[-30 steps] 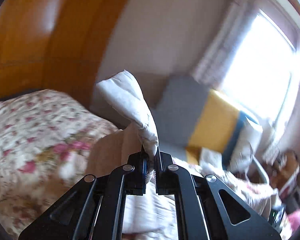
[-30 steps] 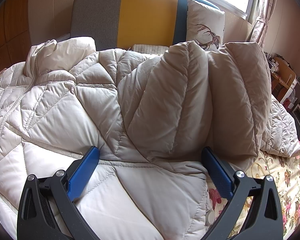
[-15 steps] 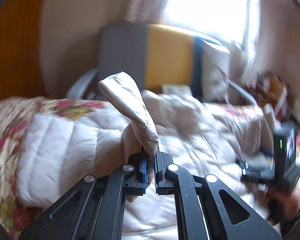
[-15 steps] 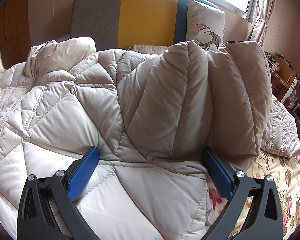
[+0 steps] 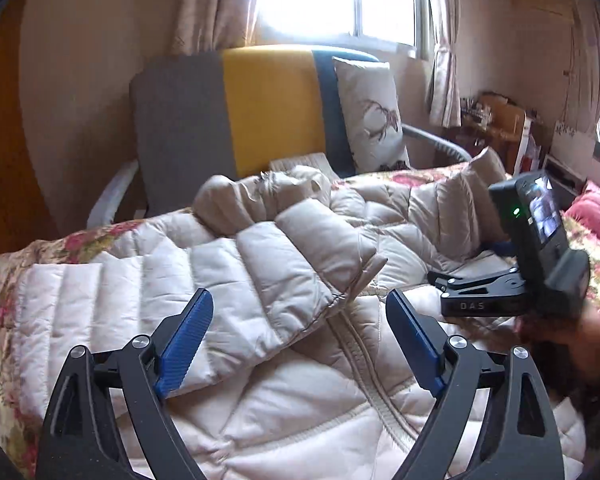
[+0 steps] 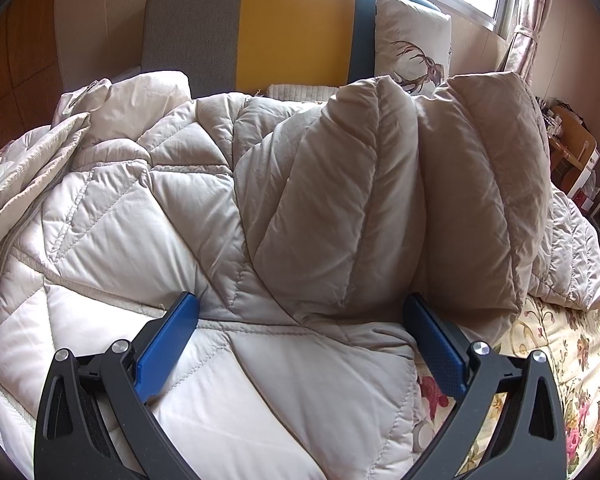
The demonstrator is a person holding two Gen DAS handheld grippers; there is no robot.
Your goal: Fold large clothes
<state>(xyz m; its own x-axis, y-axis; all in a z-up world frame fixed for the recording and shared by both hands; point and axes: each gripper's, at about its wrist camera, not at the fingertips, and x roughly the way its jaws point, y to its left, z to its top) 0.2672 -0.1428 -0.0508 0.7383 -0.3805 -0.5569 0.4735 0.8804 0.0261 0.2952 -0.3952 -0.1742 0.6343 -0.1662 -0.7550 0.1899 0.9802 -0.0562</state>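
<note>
My left gripper (image 5: 296, 328): blue-padded fingers spread wide, nothing between them, poised over the cream quilted down coat (image 5: 284, 392). My right gripper (image 6: 300, 334): fingers likewise parted, empty, over the coat's hem. Coat: spread on the floral-covered bed (image 6: 572, 344), one sleeve (image 5: 236, 280) folded across its front zip. Behind the coat: grey-yellow headboard (image 6: 260, 28), deer-print cushion (image 6: 412, 52).

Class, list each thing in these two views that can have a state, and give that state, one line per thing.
Left gripper: open, holding nothing.
Right gripper: open, over the coat.
Puffer coat: spread on the bed, zipped up.
Left sleeve: folded across the coat's front.
Right sleeve: folded inward, puffed up.
Curtains: drawn aside.
</note>
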